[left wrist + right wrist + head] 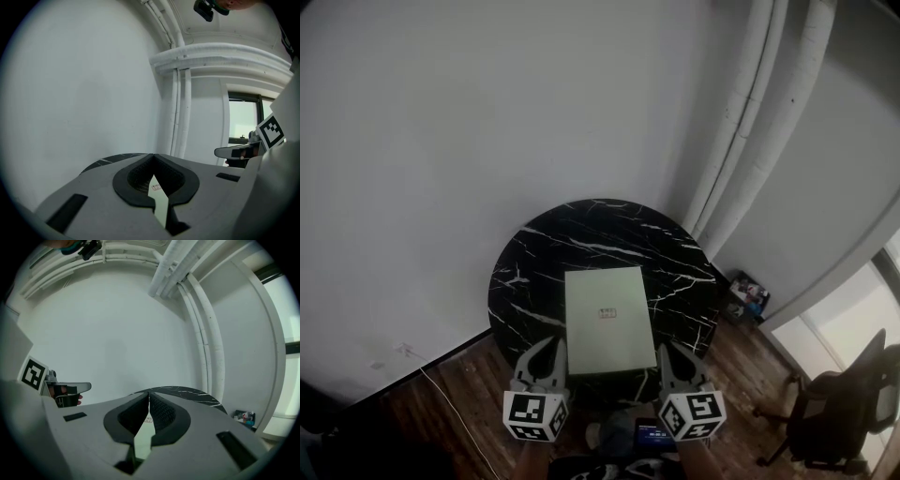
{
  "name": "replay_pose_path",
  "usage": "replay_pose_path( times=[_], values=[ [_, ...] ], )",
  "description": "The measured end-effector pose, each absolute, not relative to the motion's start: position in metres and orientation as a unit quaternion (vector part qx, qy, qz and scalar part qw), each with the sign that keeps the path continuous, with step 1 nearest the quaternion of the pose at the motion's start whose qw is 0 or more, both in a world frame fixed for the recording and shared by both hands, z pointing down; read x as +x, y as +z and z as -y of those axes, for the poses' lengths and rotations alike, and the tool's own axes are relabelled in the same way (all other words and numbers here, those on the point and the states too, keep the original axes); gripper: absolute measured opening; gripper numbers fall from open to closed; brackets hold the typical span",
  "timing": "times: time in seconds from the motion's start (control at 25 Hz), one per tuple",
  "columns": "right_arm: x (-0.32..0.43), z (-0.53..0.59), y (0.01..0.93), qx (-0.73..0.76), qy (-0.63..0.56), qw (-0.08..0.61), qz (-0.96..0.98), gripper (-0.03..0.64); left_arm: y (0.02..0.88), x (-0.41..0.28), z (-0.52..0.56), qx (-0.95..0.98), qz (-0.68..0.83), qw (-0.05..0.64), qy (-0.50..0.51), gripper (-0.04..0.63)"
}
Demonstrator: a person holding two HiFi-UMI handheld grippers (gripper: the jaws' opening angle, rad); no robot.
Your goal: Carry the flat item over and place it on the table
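White wall, plain. White pipes run down the corner where it meets a second wall. Dark wood-plank floor. Round black table with white marble veining, set close to the corner. Black office chair at right, near a bright window. Room light dim.

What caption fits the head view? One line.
Left gripper and right gripper, shut, flank pale flat box on round marble table.

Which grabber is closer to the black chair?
The right gripper: the chair stands on its side of the flat item; the left gripper is across it, farther away.
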State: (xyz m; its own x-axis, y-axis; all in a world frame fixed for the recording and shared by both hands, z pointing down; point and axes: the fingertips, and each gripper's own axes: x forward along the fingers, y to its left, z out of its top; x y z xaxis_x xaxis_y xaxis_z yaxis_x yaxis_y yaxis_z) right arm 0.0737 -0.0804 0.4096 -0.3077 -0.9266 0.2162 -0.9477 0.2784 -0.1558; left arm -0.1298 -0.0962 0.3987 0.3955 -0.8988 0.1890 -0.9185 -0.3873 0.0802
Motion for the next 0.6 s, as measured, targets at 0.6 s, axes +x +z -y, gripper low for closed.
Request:
replay_pose_path(
  times=[0.6],
  values=[
    [0.086,0.084,0.414,0.602,0.147,0.03,0.784,0.021,0.403,-0.129,0.102,0.833,0.543,0.093,0.059,0.012]
  ],
)
